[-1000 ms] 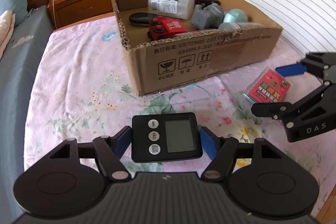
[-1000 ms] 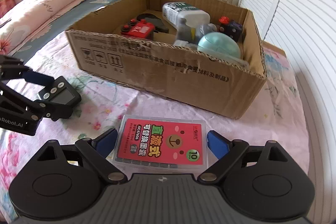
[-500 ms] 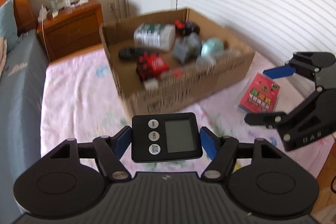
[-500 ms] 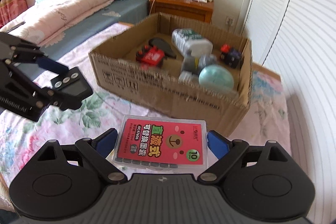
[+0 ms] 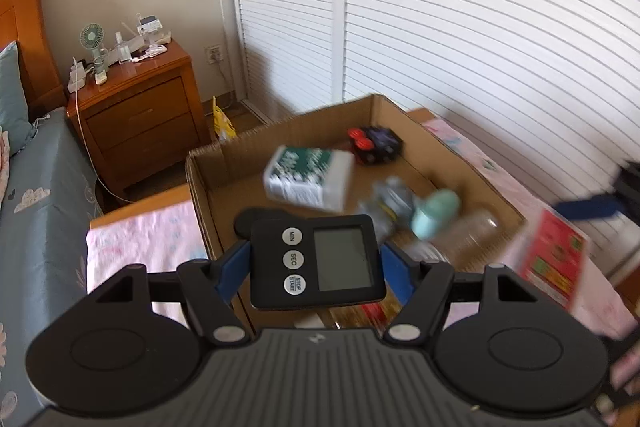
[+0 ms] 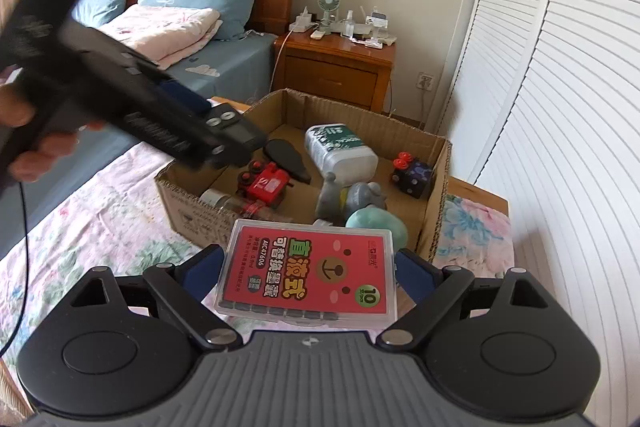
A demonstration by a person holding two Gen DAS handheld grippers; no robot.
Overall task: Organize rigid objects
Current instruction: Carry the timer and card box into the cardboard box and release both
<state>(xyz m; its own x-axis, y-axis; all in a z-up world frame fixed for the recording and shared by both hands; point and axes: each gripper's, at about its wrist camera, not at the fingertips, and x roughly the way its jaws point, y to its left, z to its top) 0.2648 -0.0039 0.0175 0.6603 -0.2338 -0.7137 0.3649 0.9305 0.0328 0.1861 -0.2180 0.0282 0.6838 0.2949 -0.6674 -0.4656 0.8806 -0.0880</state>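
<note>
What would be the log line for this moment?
left gripper: holds timer | right gripper: holds refill case | both above box

A timer (image 5: 318,262) is held between the fingers of the left gripper (image 5: 316,267), above the near-left corner of a cardboard box (image 6: 434,203) that is set on a bed (image 6: 92,219). A card case (image 6: 310,273) is held between the fingers of the right gripper (image 6: 308,275), just before the box's near wall. Inside the box, a toy truck (image 6: 266,183) is placed to the left, a bottle (image 6: 340,149) towards the back, a cube (image 6: 412,177) at the far right and an egg-shaped item (image 6: 378,227) at the near right. A nightstand (image 6: 336,67) is seen behind the box
</note>
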